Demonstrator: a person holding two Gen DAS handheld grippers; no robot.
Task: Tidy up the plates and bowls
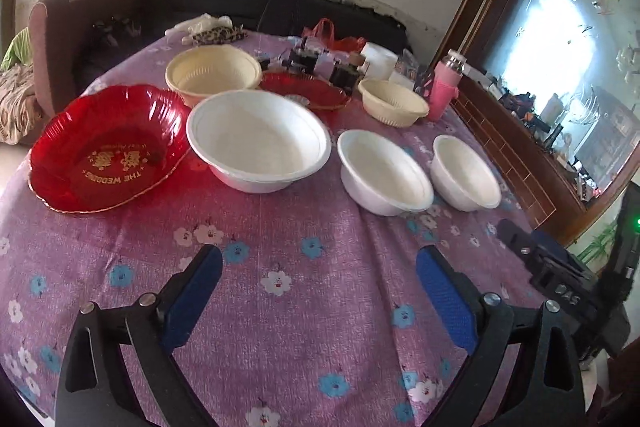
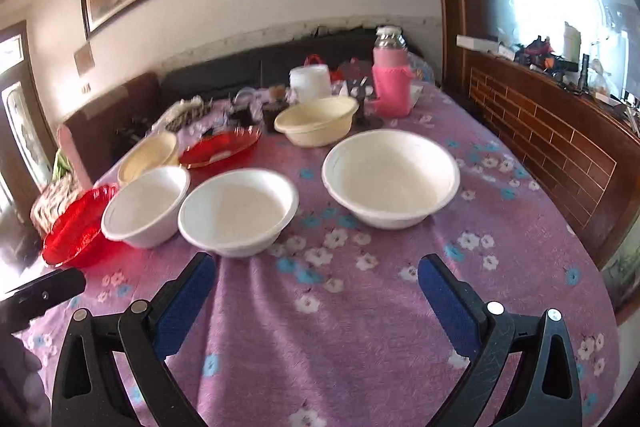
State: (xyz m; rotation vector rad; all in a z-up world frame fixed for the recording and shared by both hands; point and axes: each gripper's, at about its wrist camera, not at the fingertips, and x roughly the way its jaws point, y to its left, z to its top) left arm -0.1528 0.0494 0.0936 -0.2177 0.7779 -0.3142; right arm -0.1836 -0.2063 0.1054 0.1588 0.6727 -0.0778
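Observation:
Three white bowls stand in a row on the purple flowered tablecloth (image 1: 280, 239): a large one (image 1: 258, 143), a middle one (image 1: 384, 173) and a small one (image 1: 466, 173). They also show in the right wrist view: large (image 2: 146, 205), middle (image 2: 238, 211), small (image 2: 390, 177). A red plate (image 1: 106, 147) lies left of them. Behind are two cream bowls (image 1: 212, 73) (image 1: 394, 101) and a second red plate (image 1: 306, 89). My left gripper (image 1: 318, 263) is open and empty above the cloth, short of the bowls. My right gripper (image 2: 316, 271) is open and empty, just short of the middle white bowl.
A pink flask (image 1: 444, 87) stands at the back right, also in the right wrist view (image 2: 390, 79). Small clutter and a white tub (image 2: 310, 81) crowd the far table edge. A dark sofa (image 1: 260, 7) is behind the table, a wooden cabinet (image 2: 552, 147) to the right.

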